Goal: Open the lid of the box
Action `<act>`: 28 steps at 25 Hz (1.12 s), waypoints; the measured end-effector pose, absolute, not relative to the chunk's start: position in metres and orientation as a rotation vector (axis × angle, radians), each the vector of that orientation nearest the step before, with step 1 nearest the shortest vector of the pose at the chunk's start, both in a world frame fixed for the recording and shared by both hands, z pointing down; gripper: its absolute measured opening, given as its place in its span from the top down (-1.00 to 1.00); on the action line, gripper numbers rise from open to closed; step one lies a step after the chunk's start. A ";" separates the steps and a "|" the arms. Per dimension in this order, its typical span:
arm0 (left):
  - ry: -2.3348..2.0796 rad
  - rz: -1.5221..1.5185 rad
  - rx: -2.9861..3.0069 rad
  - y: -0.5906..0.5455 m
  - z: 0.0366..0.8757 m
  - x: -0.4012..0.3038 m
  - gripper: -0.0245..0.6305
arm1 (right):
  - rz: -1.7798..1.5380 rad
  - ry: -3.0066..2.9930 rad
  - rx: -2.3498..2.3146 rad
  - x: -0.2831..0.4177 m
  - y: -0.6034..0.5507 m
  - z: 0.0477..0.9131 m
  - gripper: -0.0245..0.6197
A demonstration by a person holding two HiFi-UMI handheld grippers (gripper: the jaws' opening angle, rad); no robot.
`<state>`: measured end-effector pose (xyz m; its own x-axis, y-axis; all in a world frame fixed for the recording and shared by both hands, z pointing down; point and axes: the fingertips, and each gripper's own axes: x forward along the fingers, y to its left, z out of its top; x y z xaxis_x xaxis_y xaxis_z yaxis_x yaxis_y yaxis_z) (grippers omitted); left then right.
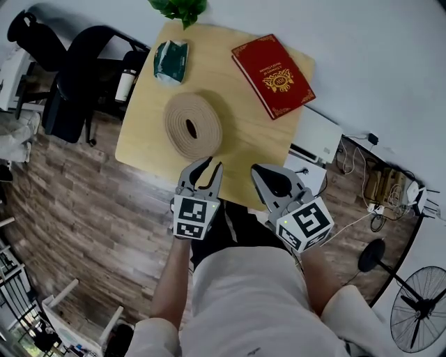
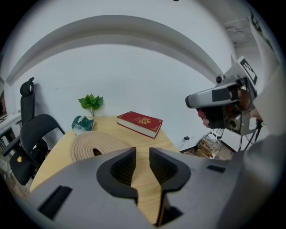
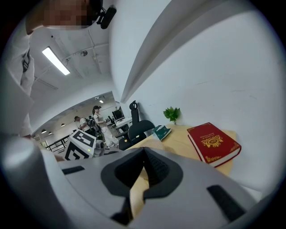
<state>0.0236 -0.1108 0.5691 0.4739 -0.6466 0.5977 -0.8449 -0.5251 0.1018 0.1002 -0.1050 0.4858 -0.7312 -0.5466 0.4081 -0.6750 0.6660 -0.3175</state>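
Observation:
A red, book-shaped box [image 1: 273,75] with gold print lies shut at the far right of the wooden table [image 1: 244,150]. It also shows in the left gripper view [image 2: 140,122] and the right gripper view [image 3: 213,143]. My left gripper [image 1: 208,166] hovers over the table's near edge, open, with nothing between its jaws [image 2: 142,154]. My right gripper [image 1: 260,171] is beside it at the near right edge, its jaws shut on nothing [image 3: 144,152]. Both grippers are well short of the box.
A round coiled woven mat [image 1: 193,125] lies mid-table, just beyond the left gripper. A green packet [image 1: 171,61] and a potted plant [image 1: 180,8] sit at the far left. A black office chair [image 1: 77,84] stands left of the table, and a white unit [image 1: 317,136] and cables to the right.

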 end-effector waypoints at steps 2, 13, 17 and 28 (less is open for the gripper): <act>-1.252 0.730 2.341 -0.114 0.574 0.025 0.64 | 0.667 -2.600 0.981 0.102 -0.105 0.488 0.93; -1.294 0.984 2.336 -0.126 0.601 0.019 0.44 | 0.689 -2.587 0.980 0.109 -0.107 0.496 0.93; -1.291 1.061 2.327 -0.127 0.610 0.018 0.39 | 0.702 -2.592 0.978 0.109 -0.107 0.500 0.93; -1.270 1.421 2.329 -0.131 0.634 0.017 0.34 | 0.728 -2.587 0.977 0.108 -0.109 0.508 0.93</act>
<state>0.0168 -0.1312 0.6336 0.2013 -0.5882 0.7832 -0.7127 -0.6365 -0.2949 0.1084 -0.1088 0.5082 -0.7314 -0.5352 0.4227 -0.6771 0.6439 -0.3563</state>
